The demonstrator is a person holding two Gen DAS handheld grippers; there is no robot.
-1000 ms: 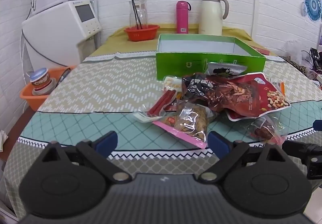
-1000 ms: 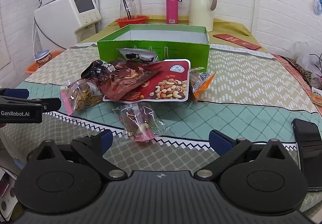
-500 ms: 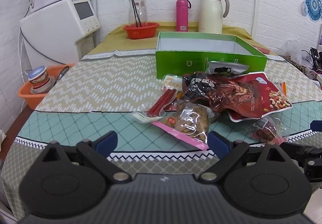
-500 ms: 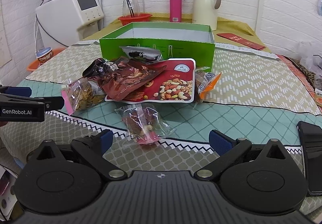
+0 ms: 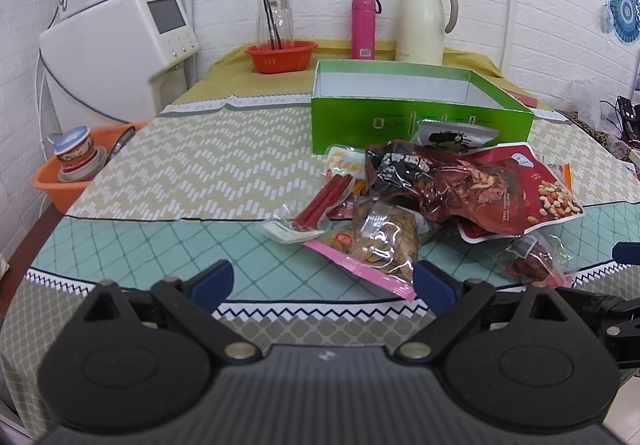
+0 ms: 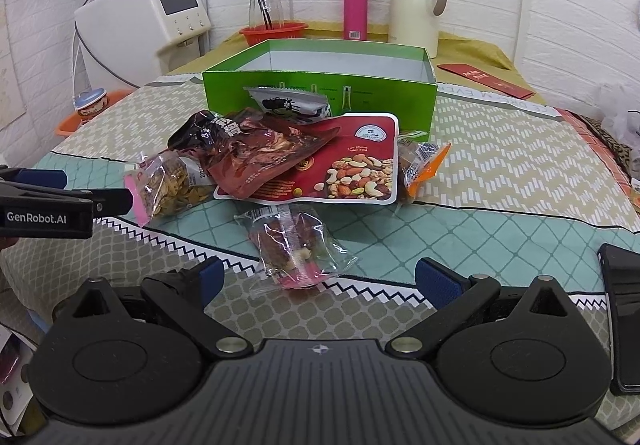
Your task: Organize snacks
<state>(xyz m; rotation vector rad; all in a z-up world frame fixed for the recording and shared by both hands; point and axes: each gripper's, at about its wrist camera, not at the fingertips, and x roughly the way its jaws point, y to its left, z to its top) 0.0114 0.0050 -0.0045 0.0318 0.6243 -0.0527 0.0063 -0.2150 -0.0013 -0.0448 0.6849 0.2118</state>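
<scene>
I've eased both grippers closer over the last second; the snack pile looms larger now. My right gripper [image 6: 316,281], jaws spread and empty, frames the clear date packet [image 6: 294,245] just ahead. Left gripper [image 5: 322,283] gapes at the pink-edged nut bag [image 5: 380,245]. Green box [image 6: 320,93] waits beyond, empty.

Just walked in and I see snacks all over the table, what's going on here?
A person holds a gripper in each hand, sorting snacks. The left gripper and right gripper are both open and empty, hovering at the near table edge. The snack packets sit piled on the tablecloth in front of the green box, with the mixed nuts bag in the middle and a small clear packet nearest the right gripper. No snack shows inside the box.
</scene>
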